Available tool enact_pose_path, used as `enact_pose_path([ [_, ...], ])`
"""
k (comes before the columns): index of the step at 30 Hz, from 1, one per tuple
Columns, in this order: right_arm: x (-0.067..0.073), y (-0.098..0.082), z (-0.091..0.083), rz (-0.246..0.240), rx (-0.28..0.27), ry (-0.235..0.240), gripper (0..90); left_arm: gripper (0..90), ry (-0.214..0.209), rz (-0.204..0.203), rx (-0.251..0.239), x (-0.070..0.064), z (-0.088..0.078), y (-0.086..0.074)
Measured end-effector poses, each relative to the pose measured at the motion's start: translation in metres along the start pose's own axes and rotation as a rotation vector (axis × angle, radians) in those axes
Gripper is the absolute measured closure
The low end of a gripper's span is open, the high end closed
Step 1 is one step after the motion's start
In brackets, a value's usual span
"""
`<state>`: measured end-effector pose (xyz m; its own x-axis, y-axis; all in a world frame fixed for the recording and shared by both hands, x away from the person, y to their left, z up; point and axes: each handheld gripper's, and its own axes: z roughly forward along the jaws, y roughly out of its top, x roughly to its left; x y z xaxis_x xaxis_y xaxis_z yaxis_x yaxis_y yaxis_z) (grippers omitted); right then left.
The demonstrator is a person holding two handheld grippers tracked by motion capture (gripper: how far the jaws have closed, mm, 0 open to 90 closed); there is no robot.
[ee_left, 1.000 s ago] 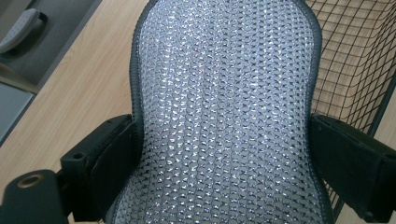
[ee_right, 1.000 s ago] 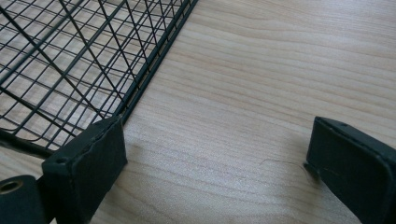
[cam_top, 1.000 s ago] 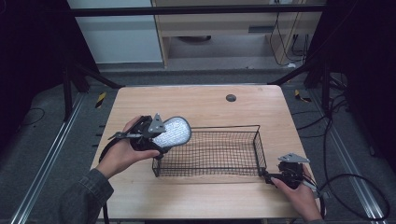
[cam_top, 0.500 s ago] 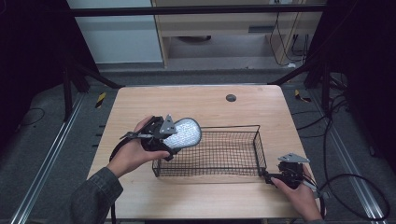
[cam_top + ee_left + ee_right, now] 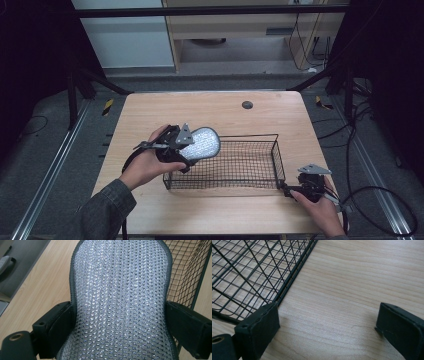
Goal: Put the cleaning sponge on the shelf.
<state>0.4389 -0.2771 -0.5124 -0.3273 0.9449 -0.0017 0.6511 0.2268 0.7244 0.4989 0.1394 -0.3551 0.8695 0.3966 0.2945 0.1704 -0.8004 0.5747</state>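
My left gripper (image 5: 189,149) is shut on a flat, rounded silver pad (image 5: 202,142) with a glittery woven face and a dark rim. It holds the pad tilted up above the near-left end of the black wire basket (image 5: 276,156). In the left gripper view the silver pad (image 5: 120,290) sits pinched at its narrow waist between the two jaws of the left gripper (image 5: 120,327), with the basket (image 5: 185,270) behind at the right. My right gripper (image 5: 286,189) rests on the table by the basket's near-right corner. In its own view the right gripper (image 5: 327,327) is open over bare wood, its left jaw beside the basket (image 5: 262,270).
The wooden table (image 5: 200,110) has a small dark round disc (image 5: 247,104) near its far edge. The basket holds nothing that I can see. Cables (image 5: 380,200) lie on the floor to the right, and a metal frame stands behind the table.
My left gripper has carried the silver pad to the right, from beside the basket's left end to over its left rim. The right gripper has stayed still.
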Motion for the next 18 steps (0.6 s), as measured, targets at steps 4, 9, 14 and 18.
enact_pose_path([
  [4,0.0,0.0,0.0,-0.001,0.0,0.0,5.0,8.4,-0.005,0.0,-0.005,-0.001,0.003,0.003],
  [9,0.0,0.0,0.0,-0.001,0.0,0.001,5.0,8.4,-0.009,-0.002,-0.004,-0.003,0.007,0.005],
  [14,0.0,0.0,0.0,-0.002,0.0,0.001,5.0,8.4,-0.018,0.0,-0.003,-0.005,0.012,0.008],
  [18,0.0,0.0,0.0,-0.002,0.0,0.002,5.0,8.4,-0.028,0.001,0.003,-0.008,0.018,0.008],
])
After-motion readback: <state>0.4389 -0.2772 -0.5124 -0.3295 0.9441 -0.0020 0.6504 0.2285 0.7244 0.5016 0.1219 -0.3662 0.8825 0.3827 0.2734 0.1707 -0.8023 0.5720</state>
